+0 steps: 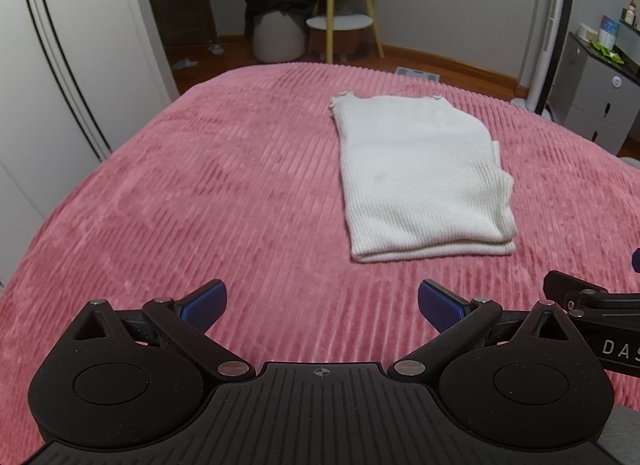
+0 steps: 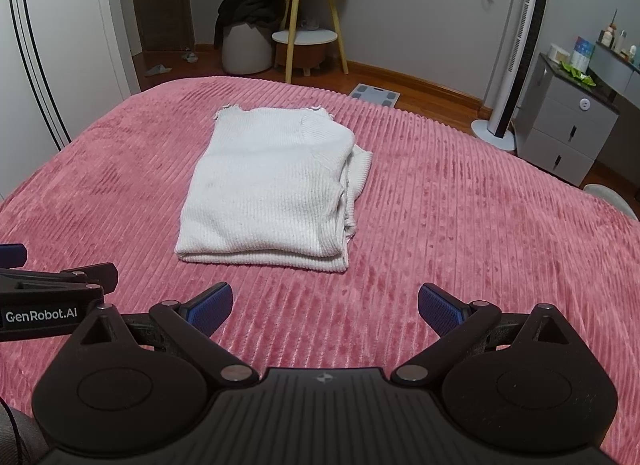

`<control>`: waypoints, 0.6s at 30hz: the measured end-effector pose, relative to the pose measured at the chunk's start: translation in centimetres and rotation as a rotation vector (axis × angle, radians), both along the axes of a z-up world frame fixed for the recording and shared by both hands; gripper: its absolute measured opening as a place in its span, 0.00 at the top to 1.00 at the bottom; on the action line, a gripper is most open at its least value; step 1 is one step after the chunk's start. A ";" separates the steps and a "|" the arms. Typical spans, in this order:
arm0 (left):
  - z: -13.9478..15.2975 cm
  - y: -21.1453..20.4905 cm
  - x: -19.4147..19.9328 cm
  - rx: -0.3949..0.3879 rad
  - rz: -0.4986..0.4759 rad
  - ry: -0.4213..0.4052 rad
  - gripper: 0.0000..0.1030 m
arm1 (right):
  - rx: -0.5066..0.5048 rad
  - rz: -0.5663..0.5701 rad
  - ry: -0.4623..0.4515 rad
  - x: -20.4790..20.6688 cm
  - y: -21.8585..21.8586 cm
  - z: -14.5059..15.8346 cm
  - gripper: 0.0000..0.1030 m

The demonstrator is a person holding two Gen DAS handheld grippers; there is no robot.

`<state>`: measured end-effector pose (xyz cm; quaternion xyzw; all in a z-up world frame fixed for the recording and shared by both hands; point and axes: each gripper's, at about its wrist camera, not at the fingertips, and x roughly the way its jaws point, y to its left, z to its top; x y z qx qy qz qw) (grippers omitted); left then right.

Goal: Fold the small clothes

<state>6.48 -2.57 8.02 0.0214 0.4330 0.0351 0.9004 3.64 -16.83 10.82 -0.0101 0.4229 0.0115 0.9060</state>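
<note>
A white ribbed knit garment (image 1: 420, 181) lies folded into a thick rectangle on the pink corduroy bedspread (image 1: 200, 193). It also shows in the right wrist view (image 2: 268, 193), with a sleeve edge sticking out on its right side. My left gripper (image 1: 320, 303) is open and empty, held over the bedspread near the front and to the left of the garment. My right gripper (image 2: 324, 305) is open and empty, just in front of the garment's near folded edge. Each gripper's side shows in the other's view.
White wardrobe doors (image 1: 60, 65) stand on the left. Beyond the bed are a wooden side table (image 2: 312, 17), a white pouf with dark clothes (image 2: 244, 41), a scale (image 2: 374, 95), a tower fan (image 2: 516, 53) and a grey drawer unit (image 2: 568, 129).
</note>
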 end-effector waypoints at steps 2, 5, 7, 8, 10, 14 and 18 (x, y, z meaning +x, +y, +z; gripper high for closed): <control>0.1 0.0 0.0 0.001 -0.009 -0.005 0.00 | 0.000 0.001 -0.002 0.0 0.0 0.0 0.04; 0.2 -0.1 -0.2 0.009 -0.014 -0.020 0.00 | 0.003 0.004 -0.004 -0.1 0.1 0.1 0.04; 0.2 -0.2 -0.3 0.023 -0.016 -0.029 0.00 | 0.002 0.005 -0.006 -0.1 0.1 0.1 0.04; 0.2 -0.2 -0.3 0.027 -0.019 -0.028 0.00 | 0.001 0.005 -0.006 -0.1 0.2 0.1 0.04; 0.2 -0.2 -0.3 0.025 -0.026 -0.023 0.00 | 0.001 0.004 -0.008 -0.1 0.1 0.1 0.04; 0.1 -0.4 -0.2 0.042 -0.026 -0.014 0.00 | 0.011 -0.002 -0.005 -0.2 -0.1 0.0 0.04; 0.0 -0.5 -0.2 0.049 -0.026 -0.005 0.00 | 0.009 -0.002 -0.007 -0.2 -0.1 0.0 0.04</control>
